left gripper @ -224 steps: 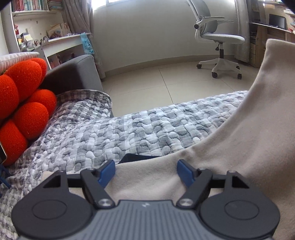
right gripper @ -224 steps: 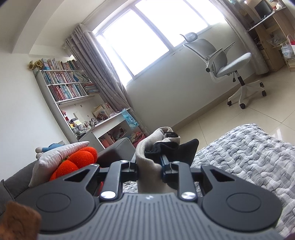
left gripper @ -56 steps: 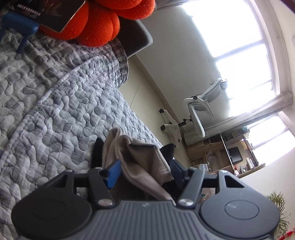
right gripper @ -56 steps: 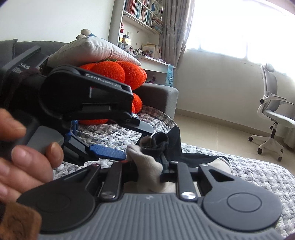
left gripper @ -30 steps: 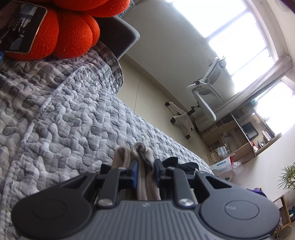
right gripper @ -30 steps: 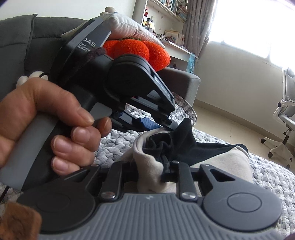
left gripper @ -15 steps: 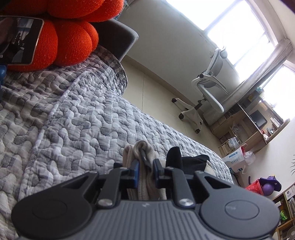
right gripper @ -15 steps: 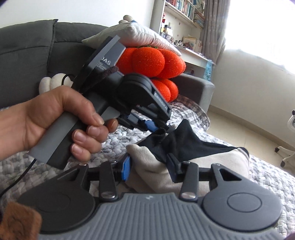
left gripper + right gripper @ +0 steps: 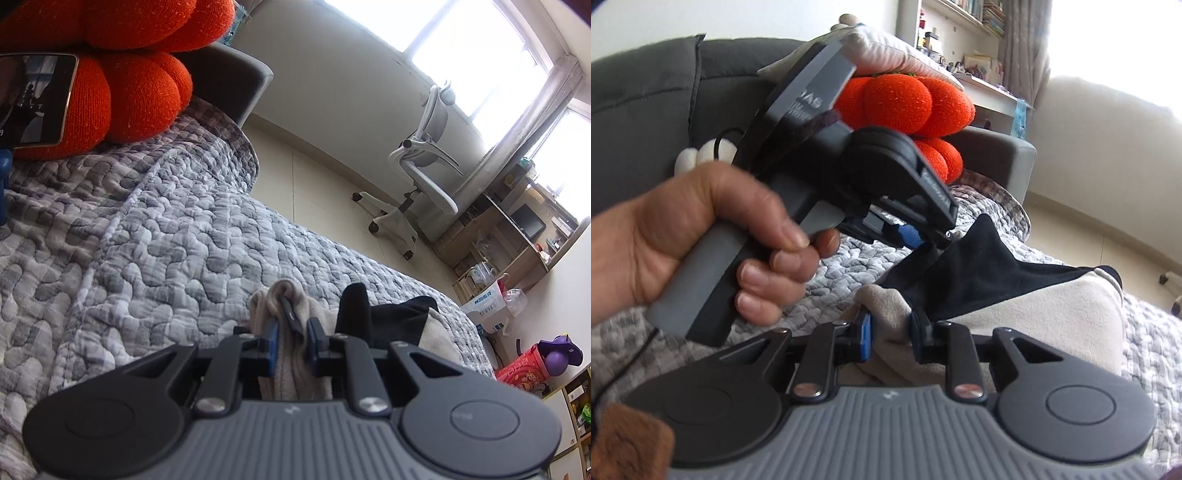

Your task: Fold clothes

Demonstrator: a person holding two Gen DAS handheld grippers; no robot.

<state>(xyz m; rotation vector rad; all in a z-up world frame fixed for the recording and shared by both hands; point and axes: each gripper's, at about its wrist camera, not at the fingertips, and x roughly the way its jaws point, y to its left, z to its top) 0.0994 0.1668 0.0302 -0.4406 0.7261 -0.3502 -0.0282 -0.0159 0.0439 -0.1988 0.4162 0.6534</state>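
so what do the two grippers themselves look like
Both match: a ribbed grey body with black round-hubbed linkage arms, silver pivot screws and blue-padded fingers. The right wrist view shows the left gripper side-on: a grey pistol handle, a black housing with white lettering too blurred to read, and a thin black cable trailing from the handle.

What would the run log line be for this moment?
step: folding | left claw: shut on garment | right claw: shut on garment | garment: bunched on quilt

One beige-and-black garment (image 9: 1045,314); two tongs (image 9: 291,341) (image 9: 888,332); one hand (image 9: 701,236); one orange cushion (image 9: 122,74); one office chair (image 9: 421,173); one phone (image 9: 33,99).
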